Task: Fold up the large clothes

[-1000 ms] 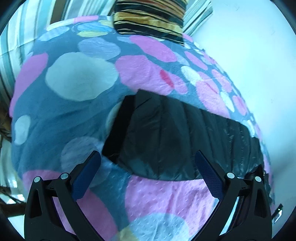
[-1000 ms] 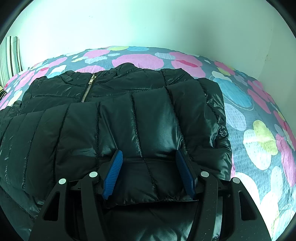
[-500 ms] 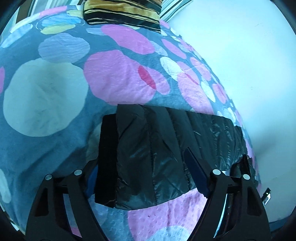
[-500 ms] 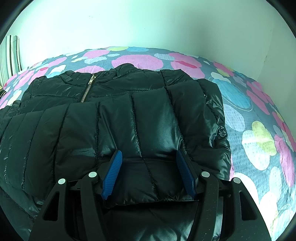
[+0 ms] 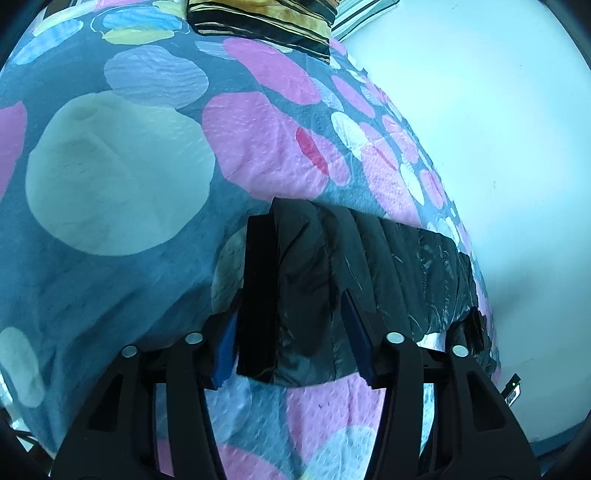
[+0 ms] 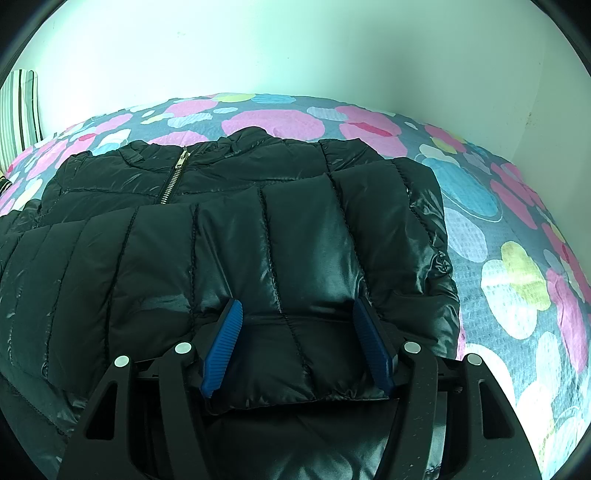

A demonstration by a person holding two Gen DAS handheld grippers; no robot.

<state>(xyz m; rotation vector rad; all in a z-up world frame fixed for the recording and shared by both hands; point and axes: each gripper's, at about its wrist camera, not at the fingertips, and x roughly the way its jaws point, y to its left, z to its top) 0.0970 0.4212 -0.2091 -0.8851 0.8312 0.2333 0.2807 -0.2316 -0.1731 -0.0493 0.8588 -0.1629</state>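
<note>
A black quilted puffer jacket [image 6: 229, 206] lies on a bed, its zip and collar toward the far wall. One sleeve [image 6: 295, 258] is folded across the jacket's body. My right gripper [image 6: 295, 339] straddles that sleeve's cuff end, jaws apart with the fabric between the blue pads. In the left wrist view the other sleeve [image 5: 369, 266] stretches out over the bedspread. My left gripper [image 5: 291, 343] has its jaws closing around this sleeve's cuff [image 5: 266, 295], pads at both sides of it.
The bedspread [image 5: 122, 177] is grey-blue with big pink, white and blue dots. A striped yellow and black cushion [image 5: 266, 22] lies at the bed's far end. A pale wall [image 6: 295, 48] runs close along the bed's far side.
My left gripper moved forward onto the sleeve cuff and its jaws narrowed around it. The right gripper and the folded sleeve stayed put.
</note>
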